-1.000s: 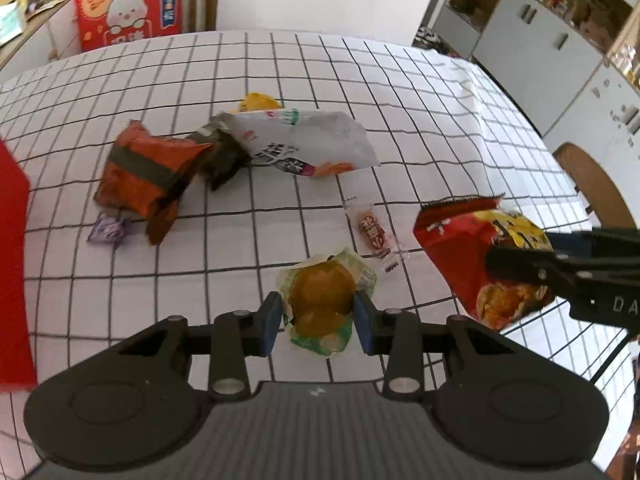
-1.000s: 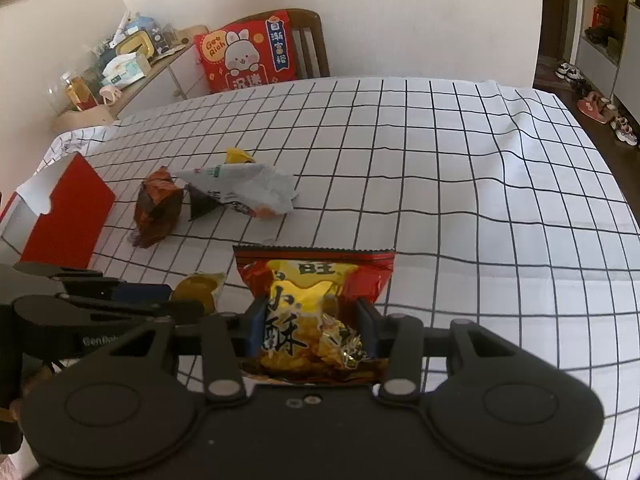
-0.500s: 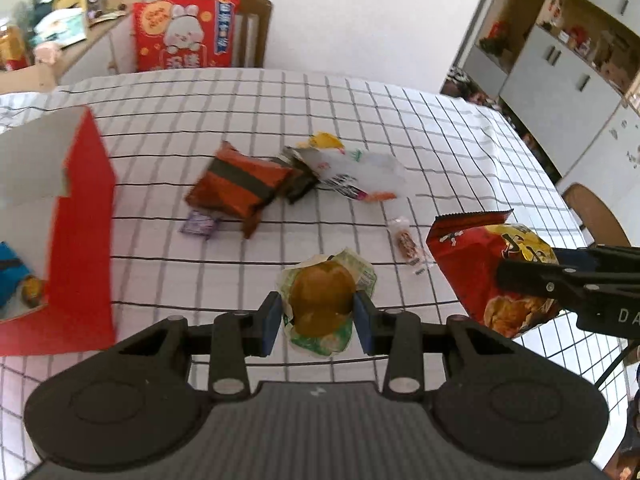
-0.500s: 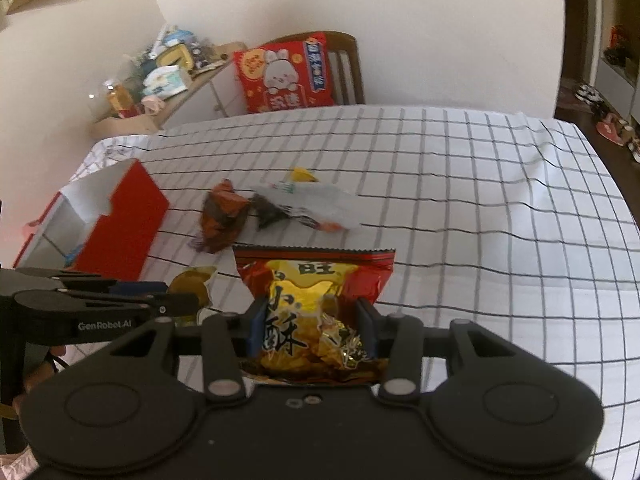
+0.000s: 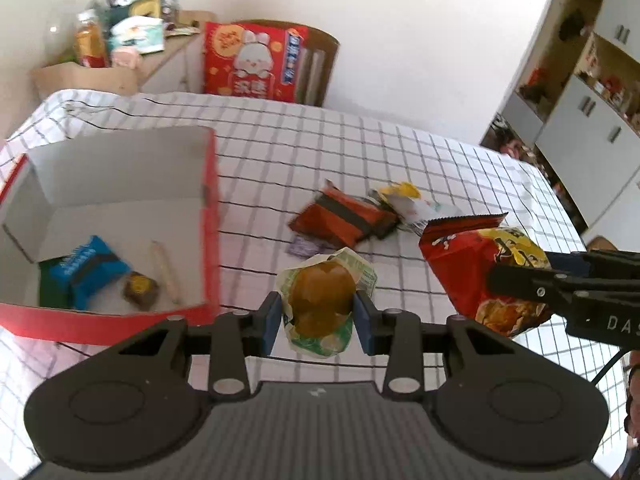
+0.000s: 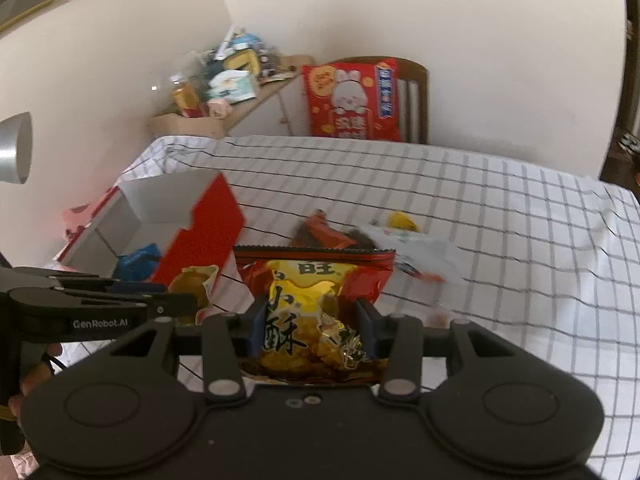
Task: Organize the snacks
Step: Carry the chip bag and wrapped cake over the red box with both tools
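Note:
My left gripper [image 5: 318, 322] is shut on a green-wrapped pastry [image 5: 322, 304], held above the checked table just right of the open red box [image 5: 210, 216]. The box holds a blue packet [image 5: 86, 270], a small brown snack and a stick. My right gripper [image 6: 312, 330] is shut on a red and yellow chip bag [image 6: 312, 296], which also shows in the left wrist view [image 5: 476, 264]. An orange packet [image 5: 340, 220], a white bag [image 5: 420, 208] and a small purple candy [image 5: 302, 247] lie on the table.
The table has a white checked cloth [image 6: 500, 216]. A chair with a red rabbit cushion [image 5: 254, 62] stands at the far edge. A cluttered side shelf [image 5: 120, 40] is at the back left. White cabinets [image 5: 592, 92] stand to the right.
Both grippers have lifted and swung left with their snacks. The red box has come fully into view, its inside now showing. The snack pile sits farther away.

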Motion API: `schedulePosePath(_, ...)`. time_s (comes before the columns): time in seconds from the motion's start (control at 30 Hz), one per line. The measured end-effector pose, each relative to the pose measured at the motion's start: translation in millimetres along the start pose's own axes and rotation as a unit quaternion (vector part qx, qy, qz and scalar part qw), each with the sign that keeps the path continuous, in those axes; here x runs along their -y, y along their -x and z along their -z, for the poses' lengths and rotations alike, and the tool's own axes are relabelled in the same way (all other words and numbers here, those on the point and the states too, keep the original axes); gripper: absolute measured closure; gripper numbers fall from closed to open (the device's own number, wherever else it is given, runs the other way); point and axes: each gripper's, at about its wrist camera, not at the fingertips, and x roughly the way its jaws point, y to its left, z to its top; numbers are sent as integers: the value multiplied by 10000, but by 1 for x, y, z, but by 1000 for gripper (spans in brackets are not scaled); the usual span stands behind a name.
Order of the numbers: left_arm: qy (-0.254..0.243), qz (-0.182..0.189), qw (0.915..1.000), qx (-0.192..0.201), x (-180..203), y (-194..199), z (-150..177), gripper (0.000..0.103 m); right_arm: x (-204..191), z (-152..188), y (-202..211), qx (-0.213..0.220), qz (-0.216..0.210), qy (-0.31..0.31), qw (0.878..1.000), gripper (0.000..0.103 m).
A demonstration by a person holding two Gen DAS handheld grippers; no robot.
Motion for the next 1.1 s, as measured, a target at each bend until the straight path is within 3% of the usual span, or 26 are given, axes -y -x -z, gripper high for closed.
schedulePosePath(0.7,685,-665,9944,445,-122,40,-21,66,-125,-50,-61,7,-478,813,9955,59)
schedulePosePath(1.1,1090,-1305,9845,434,-185,37,-34,65,-165,-68,-117,-87,-576,1095,9923,59)
